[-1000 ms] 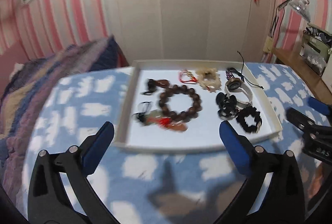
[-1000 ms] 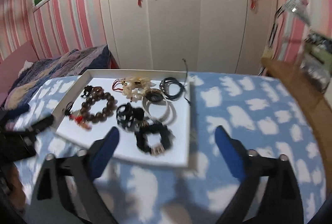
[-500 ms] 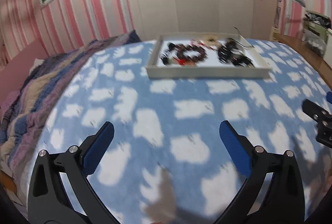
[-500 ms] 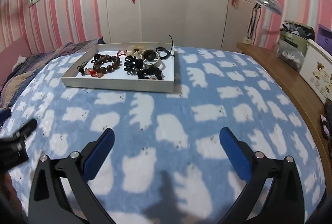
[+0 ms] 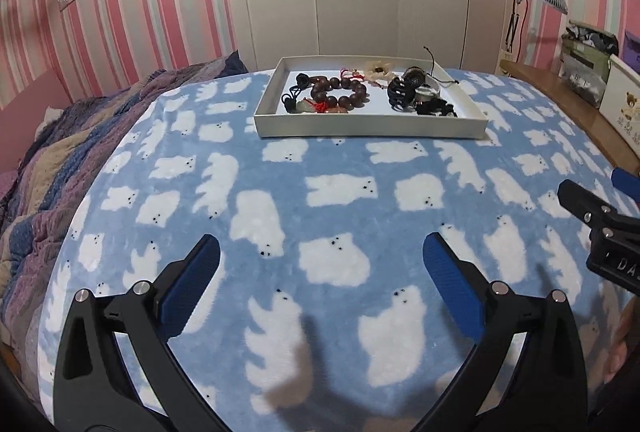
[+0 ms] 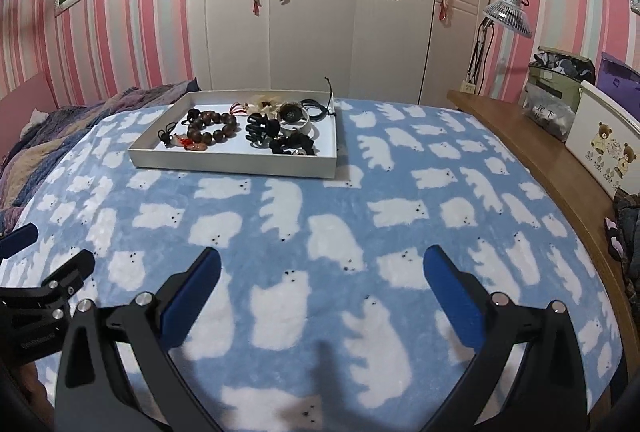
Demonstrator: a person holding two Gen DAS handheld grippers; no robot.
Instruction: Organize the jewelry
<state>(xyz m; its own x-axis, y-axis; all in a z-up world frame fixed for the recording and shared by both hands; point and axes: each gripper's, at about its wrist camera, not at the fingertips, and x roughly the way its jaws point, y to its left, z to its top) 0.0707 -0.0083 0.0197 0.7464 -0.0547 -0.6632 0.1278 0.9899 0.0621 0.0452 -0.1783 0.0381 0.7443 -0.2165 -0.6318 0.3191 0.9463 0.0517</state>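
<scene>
A white tray sits at the far side of the bed and holds the jewelry: a dark brown bead bracelet, black hair ties and a claw clip, a white bangle, a cream flower piece and a red and green pendant. My left gripper is open and empty, low over the blanket, well short of the tray. My right gripper is open and empty, also well back from the tray.
The bed is covered by a blue blanket with white bears. A striped quilt lies at the left. A wooden ledge with boxes and a lamp runs along the right. A white wardrobe stands behind.
Both grippers have pulled back from just in front of the tray to the near part of the bed. Both stayed open and empty.
</scene>
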